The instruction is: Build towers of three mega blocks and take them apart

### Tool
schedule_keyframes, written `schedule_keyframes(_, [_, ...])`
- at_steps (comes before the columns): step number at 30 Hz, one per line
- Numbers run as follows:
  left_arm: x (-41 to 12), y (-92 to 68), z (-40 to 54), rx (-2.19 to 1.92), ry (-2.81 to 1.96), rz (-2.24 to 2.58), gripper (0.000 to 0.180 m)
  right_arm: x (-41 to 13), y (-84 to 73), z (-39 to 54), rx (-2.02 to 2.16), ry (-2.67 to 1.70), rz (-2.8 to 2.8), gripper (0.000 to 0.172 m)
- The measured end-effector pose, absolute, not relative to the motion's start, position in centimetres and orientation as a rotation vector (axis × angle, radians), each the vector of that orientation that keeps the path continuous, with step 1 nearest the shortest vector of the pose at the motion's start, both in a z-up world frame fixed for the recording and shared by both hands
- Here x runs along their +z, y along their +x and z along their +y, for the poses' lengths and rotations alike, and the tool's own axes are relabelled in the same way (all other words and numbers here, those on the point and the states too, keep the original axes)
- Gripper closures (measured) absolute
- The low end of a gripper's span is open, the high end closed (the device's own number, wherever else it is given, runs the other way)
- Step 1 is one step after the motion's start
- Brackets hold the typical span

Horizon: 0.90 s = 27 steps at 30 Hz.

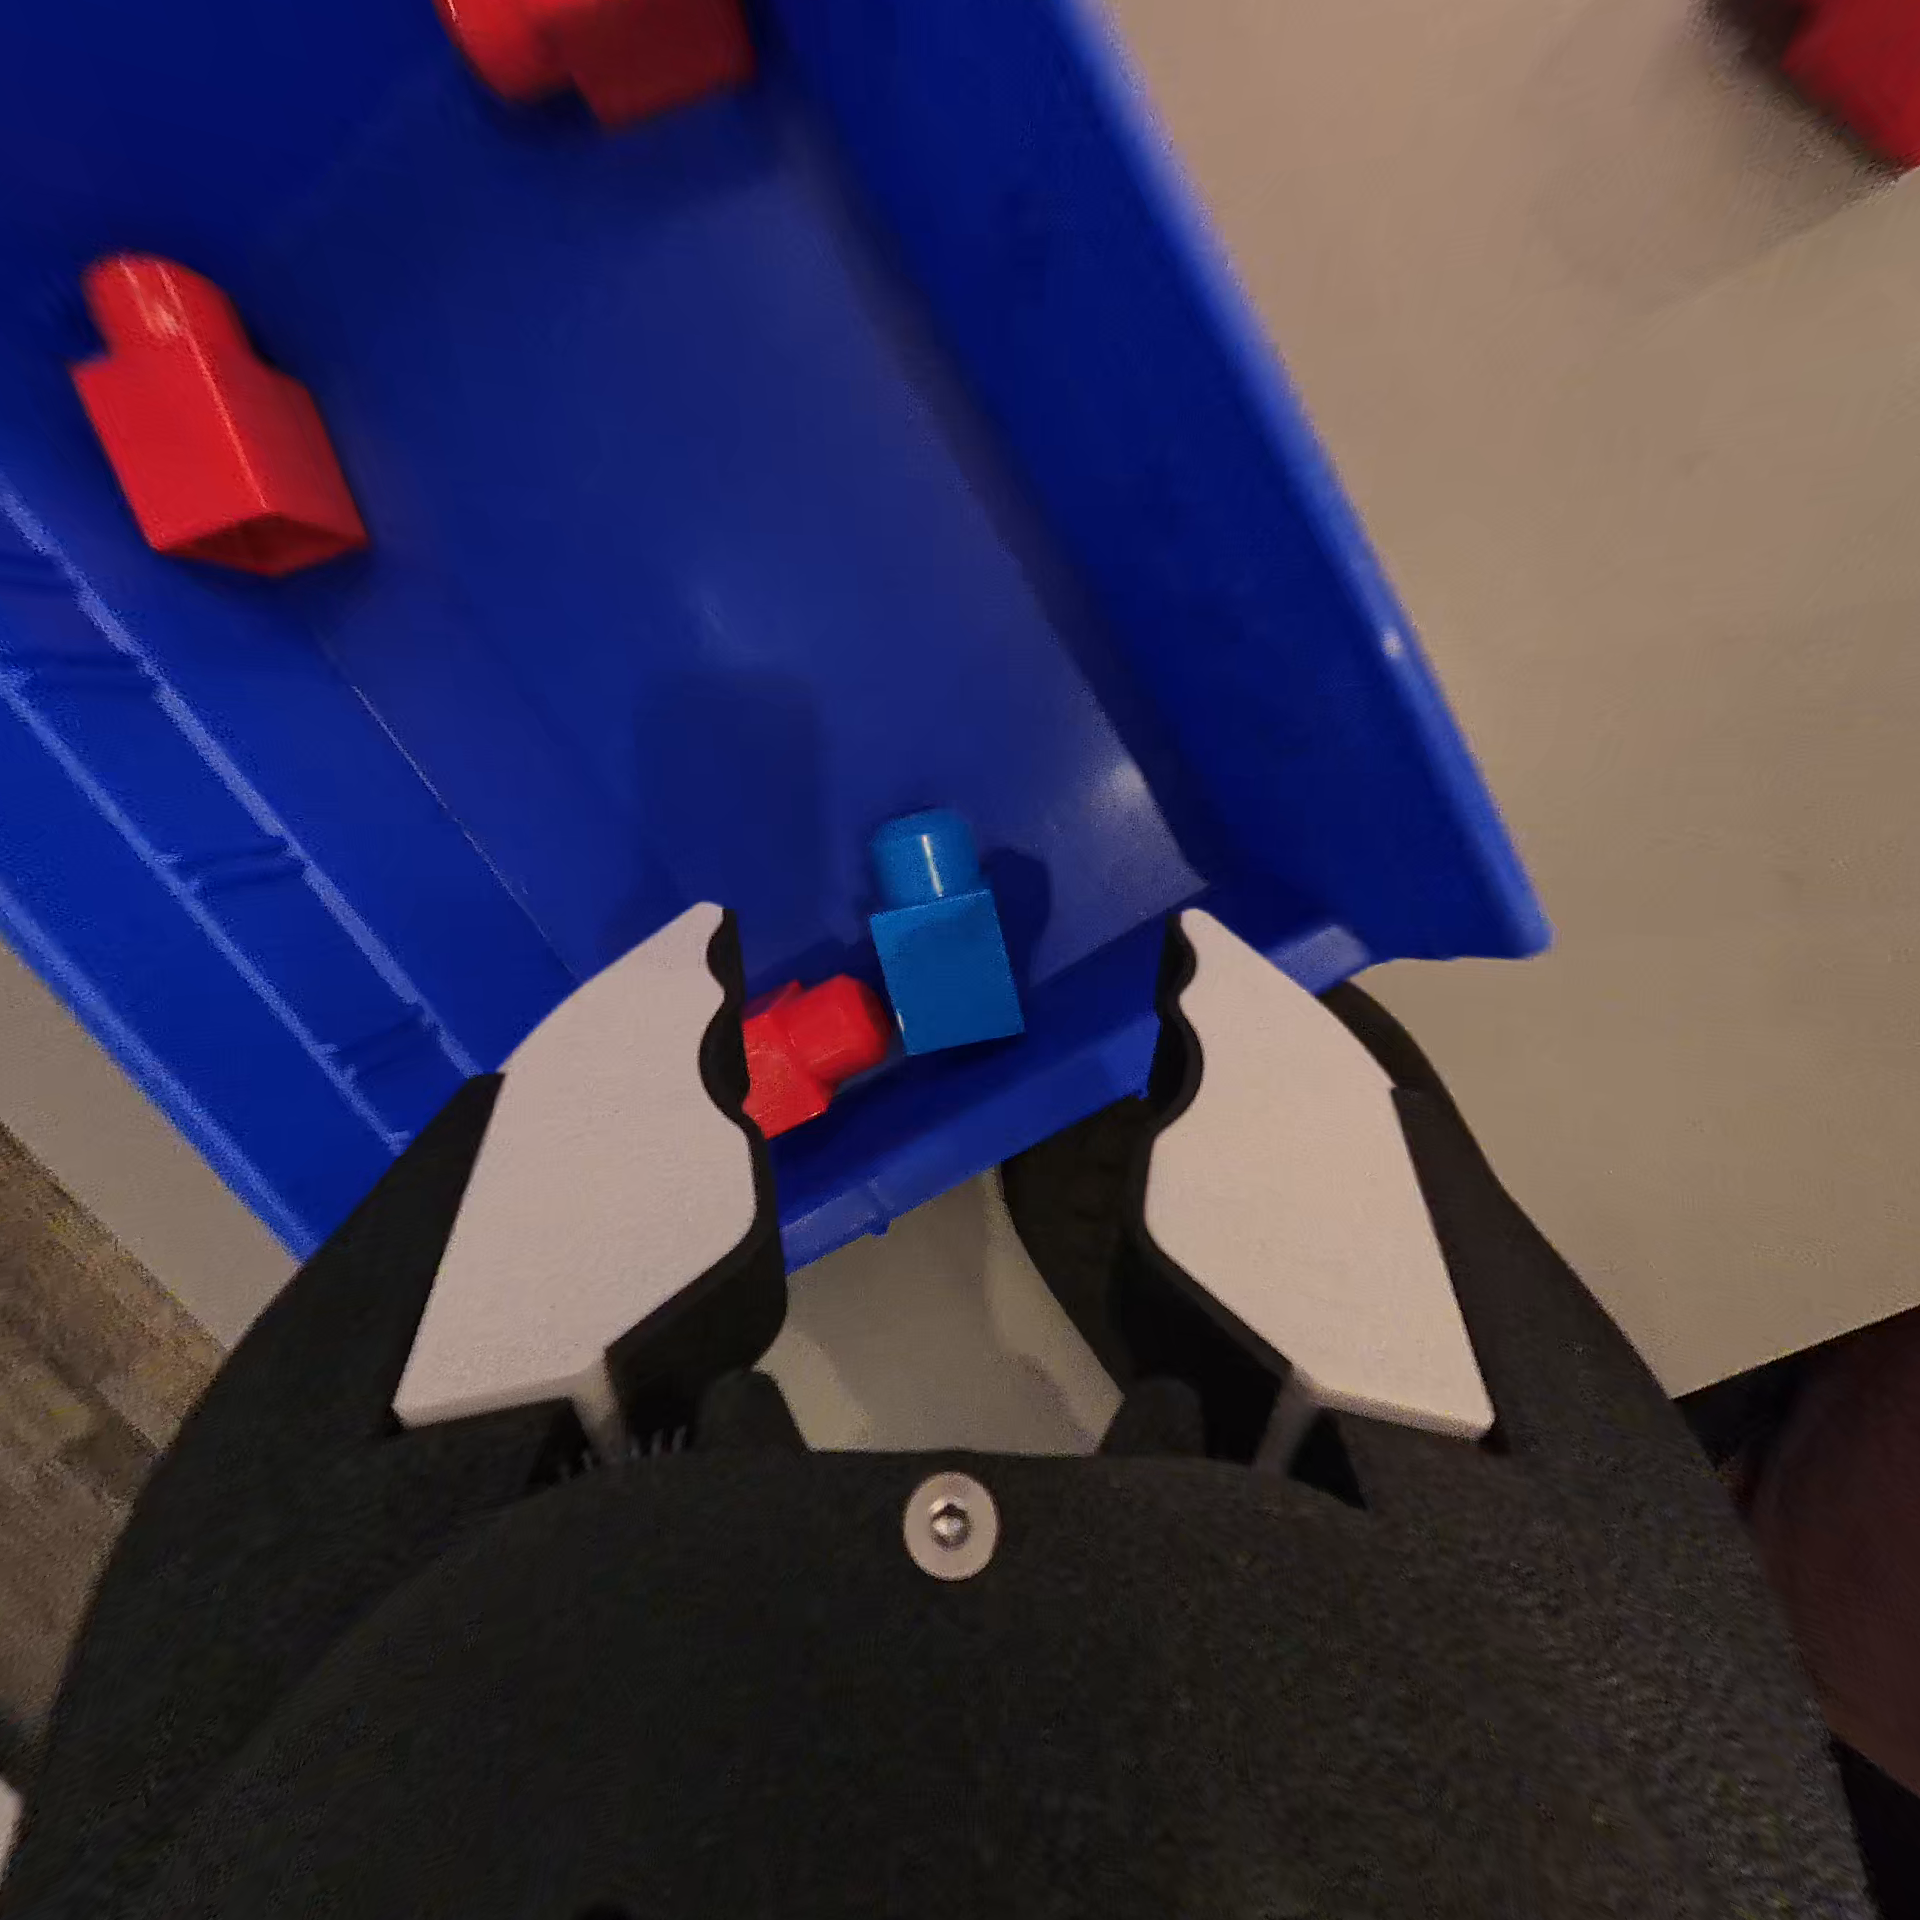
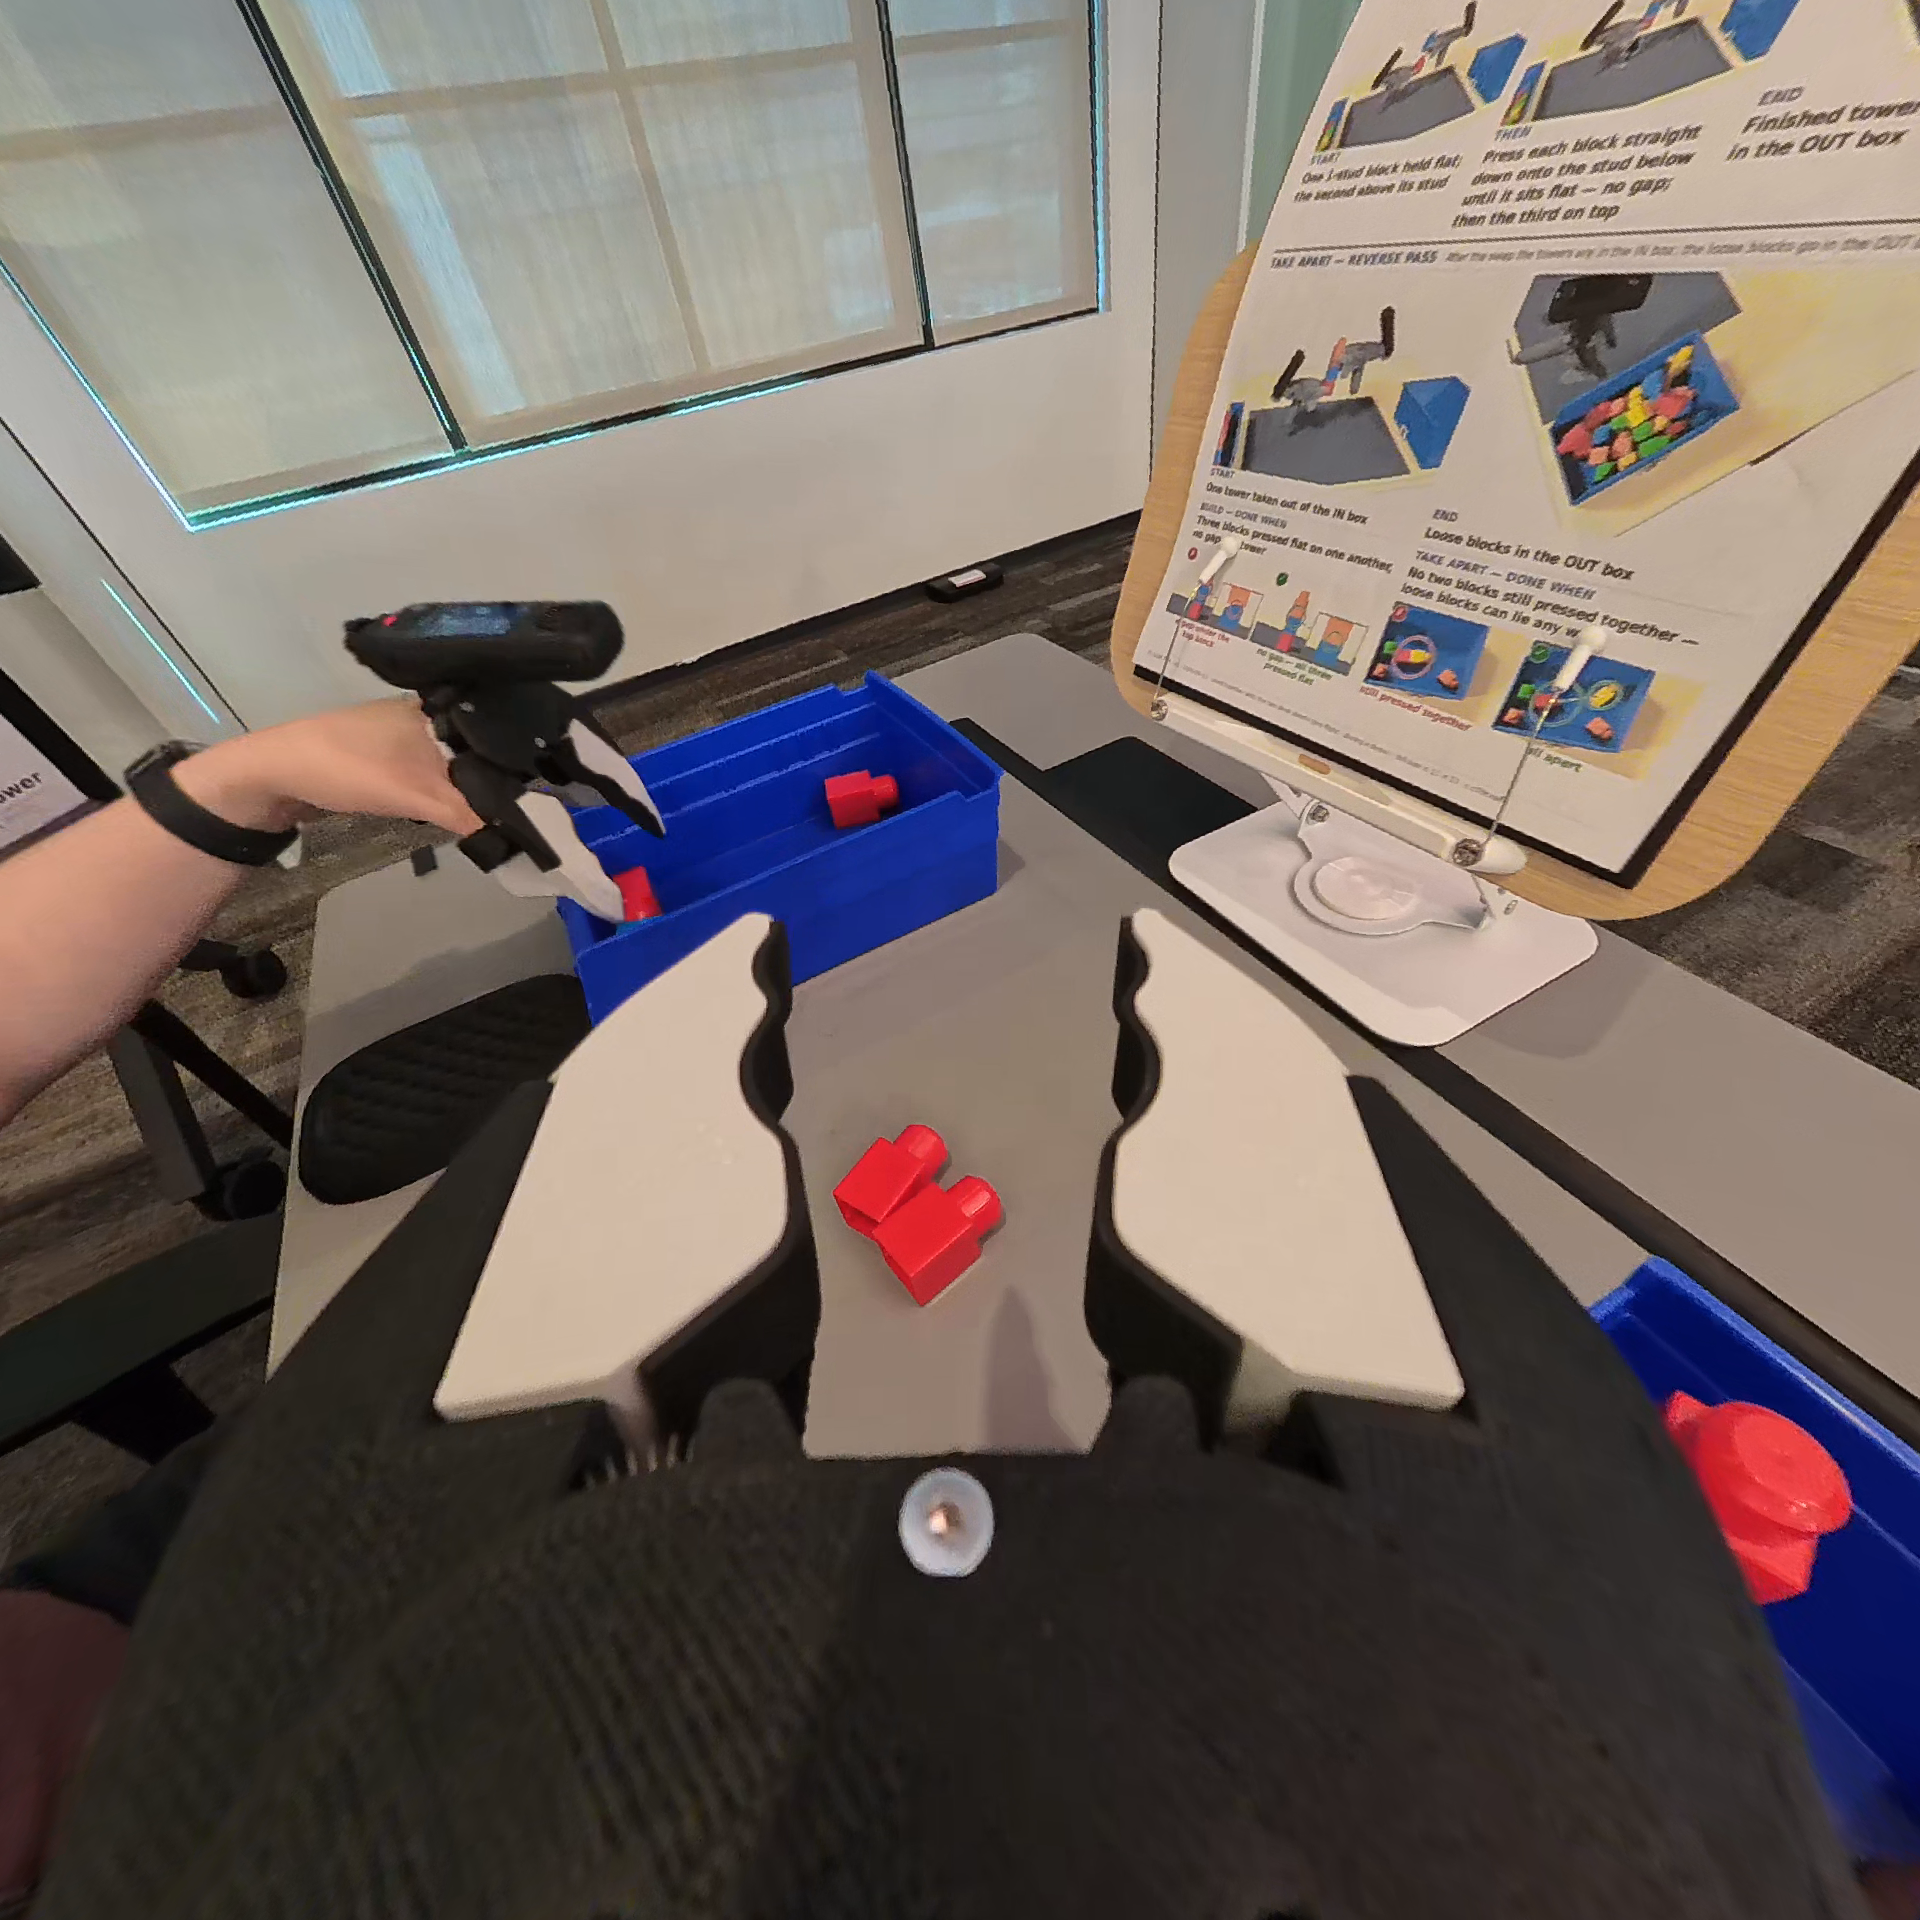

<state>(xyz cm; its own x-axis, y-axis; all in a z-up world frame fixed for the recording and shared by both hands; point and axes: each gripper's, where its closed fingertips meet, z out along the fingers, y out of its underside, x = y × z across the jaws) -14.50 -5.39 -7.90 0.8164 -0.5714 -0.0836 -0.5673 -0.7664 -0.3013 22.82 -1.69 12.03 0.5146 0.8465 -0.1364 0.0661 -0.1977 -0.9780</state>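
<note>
Holding both claws open and gripping nothing, we see a stand [image 2: 1382, 914] with a sheet beyond, two red blocks [image 2: 920, 1210] on the table [image 2: 935, 1039] under our right claw [image 2: 951, 997], our left claw [image 1: 951, 997] over the bin [image 1: 623, 623], blue block [image 1: 945, 966] and small red block [image 1: 805, 1049] in its near corner.

1. A light-blue one-stud block [image 1: 948, 971] lies on its side in the near end of the blue bin [image 1: 1195, 436], between the spread fingers of the left gripper [image 1: 951, 1023] and touching neither.
2. A small red block [image 1: 805, 1049] lies tilted just beside the blue one, against the left gripper's left finger [image 1: 623, 1049].
3. A larger-looking red block [image 1: 203, 426] lies on its side farther ahead and to the left in the bin; another red block [image 1: 603, 52] lies at the far end.
4. Two red one-stud blocks [image 2: 920, 1210] lie side by side on the grey table [image 2: 935, 1039], studs pointing up-right, beneath the right gripper [image 2: 945, 997], whose jaws stand apart.
</note>
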Motion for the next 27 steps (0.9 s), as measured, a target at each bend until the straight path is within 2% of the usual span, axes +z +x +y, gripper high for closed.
schedule_keyframes(1, [-8.7, -14.6, -5.3, -0.034, -2.72, 0.864, 0.106, 11.9, 22.7, -1.7, 0.859, -1.633, -0.8, 0.111])
schedule_keyframes(3, [-10.3, -14.4, -5.5, -0.102, -2.797, 0.844, 0.108, 11.6, 22.4, -1.7, 0.853, -1.641, -0.811, 0.111])
schedule_keyframes(13, [-14.6, -16.7, -6.0, 0.07, -3.031, 0.801, 0.109, 11.0, 22.5, -1.2, 0.853, -1.665, -0.811, 0.111])
schedule_keyframes(15, [-14.9, -16.5, -6.4, 0.003, -3.084, 0.748, 0.12, 11.0, 22.6, -1.1, 0.856, -1.668, -0.807, 0.11])
schedule_keyframes(16, [-14.9, -16.3, -6.5, -0.031, -3.1, 0.728, 0.138, 11.0, 22.6, -1.1, 0.857, -1.669, -0.806, 0.11])
schedule_keyframes(19, [-14.8, -16.2, -6.4, -0.051, -3.099, 0.731, 0.144, 10.9, 22.7, -1.0, 0.86, -1.671, -0.806, 0.11])
schedule_keyframes(23, [-12.9, -16.8, -4.6, 0.061, -2.942, 0.755, 0.144, 10.7, 22.7, -0.8, 0.863, -1.675, -0.802, 0.11])
schedule_keyframes(27, [-7.5, -15.1, -2.6, -0.043, -2.652, 0.703, 0.144, 10.5, 22.2, -0.6, 0.859, -1.678, -0.808, 0.111])
